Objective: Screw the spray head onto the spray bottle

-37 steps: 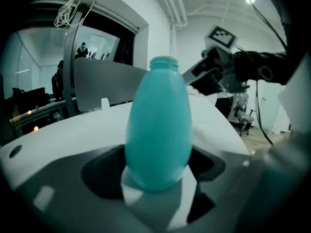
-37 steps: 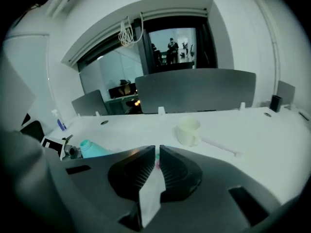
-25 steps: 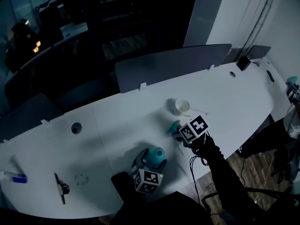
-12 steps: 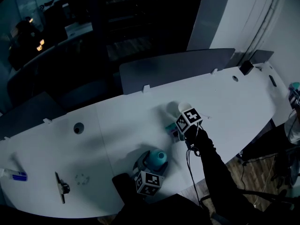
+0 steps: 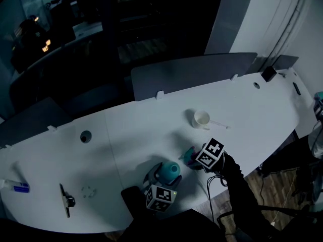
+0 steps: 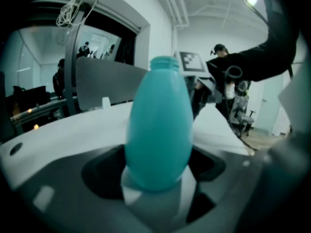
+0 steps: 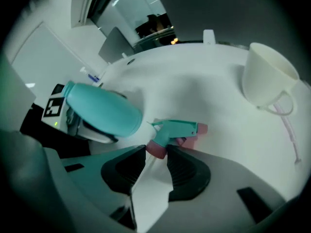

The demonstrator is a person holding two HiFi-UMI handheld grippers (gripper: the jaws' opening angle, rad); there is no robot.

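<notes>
Low in the middle of the head view, the left hand-held gripper (image 5: 158, 184) has not shifted over the last second. Its jaws pinch the lower body of the teal spray bottle (image 6: 158, 130), which it holds against the white bench (image 5: 131, 130). In the left gripper view the open threaded neck stands at the top of the bottle, uncovered.

Just to the right, things have changed. Half a second ago the right hand-held gripper (image 7: 156, 155) sat higher in the frame, up against the white cup (image 5: 201, 119) and covering part of it. Now it has dropped toward the lower middle of the frame and tipped over, so it lies just beside the bottle. Its jaws are pressed onto the pink collar of the spray head (image 7: 177, 129), half closed around it. The teal trigger part points away from the gripper, toward the bench.

In the right gripper view the bottle lies just to the upper left of the spray head, near but not touching. The cup is well apart at the upper right and fully in sight again.

For the task, this looks like the approach. The head is carried to the bottle but not yet seated, and the collar probably still needs lining up over the neck before any turning.
</notes>
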